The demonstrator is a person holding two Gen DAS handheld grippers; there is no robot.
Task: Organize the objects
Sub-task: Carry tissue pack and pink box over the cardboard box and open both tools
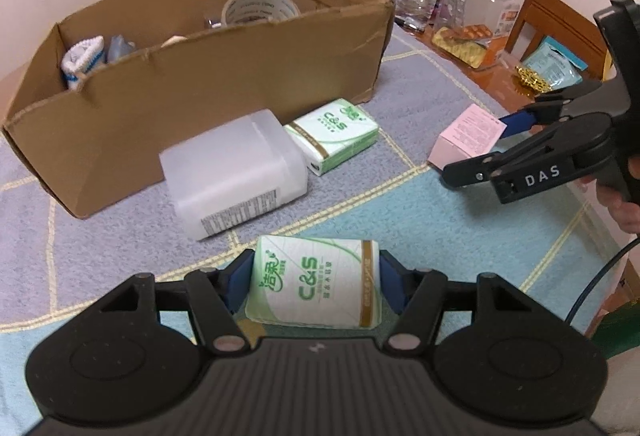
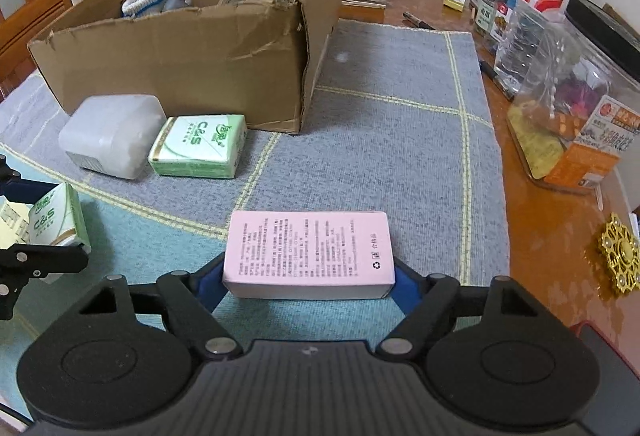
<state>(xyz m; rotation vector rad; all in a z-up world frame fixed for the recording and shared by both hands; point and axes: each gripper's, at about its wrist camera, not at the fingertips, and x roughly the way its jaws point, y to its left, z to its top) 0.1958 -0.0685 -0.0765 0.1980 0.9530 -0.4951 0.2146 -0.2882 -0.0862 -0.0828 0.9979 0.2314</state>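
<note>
My left gripper (image 1: 314, 282) is shut on a green and white C&S tissue pack (image 1: 314, 282), held just above the mat; it also shows at the left edge of the right wrist view (image 2: 56, 218). My right gripper (image 2: 308, 276) is shut on a pink box (image 2: 308, 250), which also shows in the left wrist view (image 1: 466, 138). A second tissue pack (image 1: 334, 134) (image 2: 198, 146) and a translucent white container (image 1: 236, 170) (image 2: 110, 134) lie on the mat in front of the open cardboard box (image 1: 224, 76) (image 2: 180, 52).
The cardboard box holds a tape roll (image 1: 260, 6), a white and blue cloth (image 1: 82, 60) and other items. A water bottle (image 2: 536, 8), a clear jar (image 2: 576, 92), small jars and a gold trinket (image 2: 618, 258) stand on the wooden table to the right. Wooden chairs stand behind.
</note>
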